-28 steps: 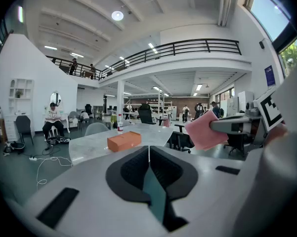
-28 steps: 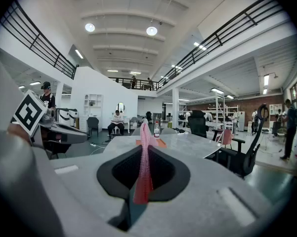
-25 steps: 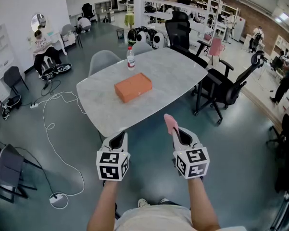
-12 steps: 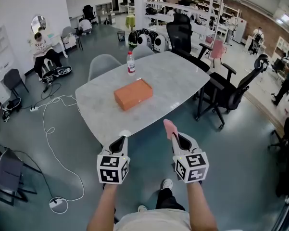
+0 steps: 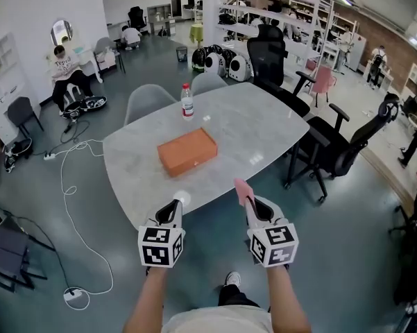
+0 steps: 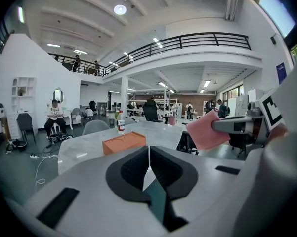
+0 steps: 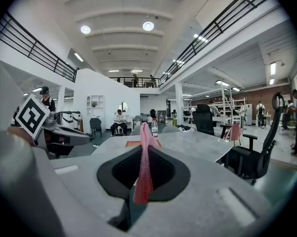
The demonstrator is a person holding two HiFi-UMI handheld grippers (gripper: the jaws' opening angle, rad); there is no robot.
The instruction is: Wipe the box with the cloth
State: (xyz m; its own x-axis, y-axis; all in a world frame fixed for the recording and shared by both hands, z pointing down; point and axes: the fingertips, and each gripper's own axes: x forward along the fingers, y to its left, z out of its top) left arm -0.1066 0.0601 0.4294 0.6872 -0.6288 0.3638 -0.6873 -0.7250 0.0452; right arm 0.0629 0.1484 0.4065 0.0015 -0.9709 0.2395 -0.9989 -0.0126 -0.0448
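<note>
An orange box [image 5: 187, 151] lies flat near the middle of the marble table [image 5: 264, 127]; it also shows as the orange box [image 6: 124, 143] in the left gripper view and, partly hidden by the cloth, as the orange box [image 7: 137, 143]. My right gripper [image 5: 248, 200] is shut on a pink cloth [image 5: 243, 188], held upright just short of the table's near edge. The pink cloth [image 7: 144, 162] stands between its jaws, and the pink cloth [image 6: 206, 131] is seen from the left. My left gripper [image 5: 171, 209] hangs beside it, shut and empty.
A water bottle [image 5: 187, 101] stands on the table behind the box. Grey chairs [image 5: 146, 101] and black office chairs [image 5: 336, 148] ring the table. A white cable [image 5: 76, 186] trails over the floor at left. A seated person [image 5: 61, 68] is far left.
The table and box have come nearer and lower in the head view as I stepped toward them. Both grippers keep their pose, the cloth still held.
</note>
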